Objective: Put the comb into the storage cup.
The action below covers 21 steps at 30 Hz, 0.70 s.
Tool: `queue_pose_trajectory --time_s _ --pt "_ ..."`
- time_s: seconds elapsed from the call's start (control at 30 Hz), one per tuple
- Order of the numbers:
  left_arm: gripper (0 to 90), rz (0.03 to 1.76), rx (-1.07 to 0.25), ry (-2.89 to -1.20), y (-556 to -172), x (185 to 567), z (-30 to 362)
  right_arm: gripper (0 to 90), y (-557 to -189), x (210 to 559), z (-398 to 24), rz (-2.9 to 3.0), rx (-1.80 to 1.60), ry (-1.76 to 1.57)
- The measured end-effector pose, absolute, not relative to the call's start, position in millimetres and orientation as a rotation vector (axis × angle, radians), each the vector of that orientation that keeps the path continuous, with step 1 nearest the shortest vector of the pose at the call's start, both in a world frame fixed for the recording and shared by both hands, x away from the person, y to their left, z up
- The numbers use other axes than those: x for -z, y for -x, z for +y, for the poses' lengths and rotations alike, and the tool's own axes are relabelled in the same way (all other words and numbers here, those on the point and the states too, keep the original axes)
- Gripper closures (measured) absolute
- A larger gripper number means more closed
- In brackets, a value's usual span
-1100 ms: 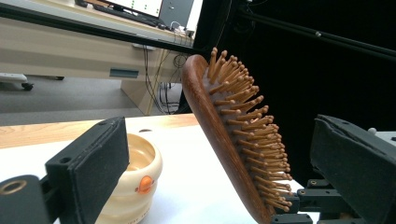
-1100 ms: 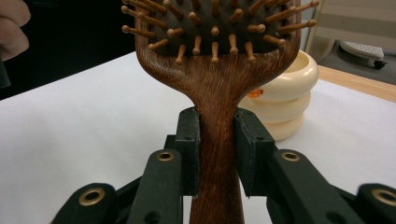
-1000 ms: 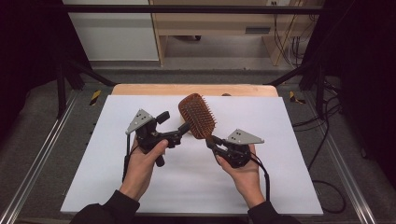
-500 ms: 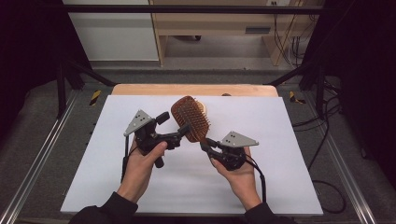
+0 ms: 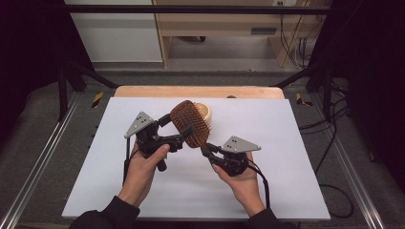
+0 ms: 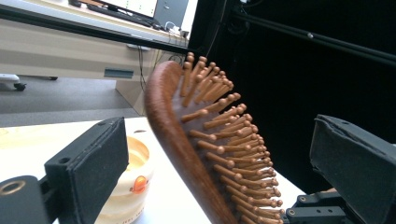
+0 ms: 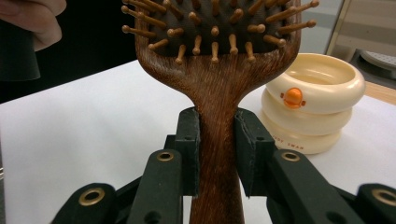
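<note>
A brown wooden hairbrush (image 5: 191, 123) with peg bristles is held off the white mat. My right gripper (image 5: 206, 151) is shut on its handle (image 7: 217, 177); the right gripper view shows both pads of that gripper (image 7: 217, 135) pressed on the handle's neck. My left gripper (image 5: 175, 128) is open, one jaw on either side of the brush head. In the left gripper view the head (image 6: 205, 144) stands edge-on between the wide jaws of the left gripper (image 6: 224, 140), and I cannot tell whether it touches them.
A cream stack of rings with an orange dot (image 5: 204, 112) (image 7: 313, 102) (image 6: 128, 177) sits on the mat just behind the brush. The white mat (image 5: 286, 143) covers a wooden tabletop (image 5: 200, 91). Metal rails (image 5: 43, 157) run along both sides.
The right gripper has carried the brush left and turned it, bringing the head between the left gripper's jaws. The cream rings now show behind it. The left hand has barely moved.
</note>
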State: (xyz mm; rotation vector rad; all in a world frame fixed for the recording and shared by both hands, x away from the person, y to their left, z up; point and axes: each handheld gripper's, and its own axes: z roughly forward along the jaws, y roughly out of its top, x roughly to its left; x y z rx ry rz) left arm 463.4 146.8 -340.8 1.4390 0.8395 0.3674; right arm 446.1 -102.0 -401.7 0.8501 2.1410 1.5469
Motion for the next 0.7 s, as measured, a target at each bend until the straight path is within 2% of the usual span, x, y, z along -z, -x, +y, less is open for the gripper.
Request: queue_pose_trajectory --time_s 0.3,0.7 --pt "5.5 0.867 -0.349 -1.428 -467.7 340.5 146.9 72.9 -444.9 401.8 -99.8 2.147 -1.550 -0.838" --pt "17.5 0.913 -0.312 -1.380 -474.3 339.0 144.4 72.9 -442.1 401.8 -94.7 2.151 -1.548 -0.806"
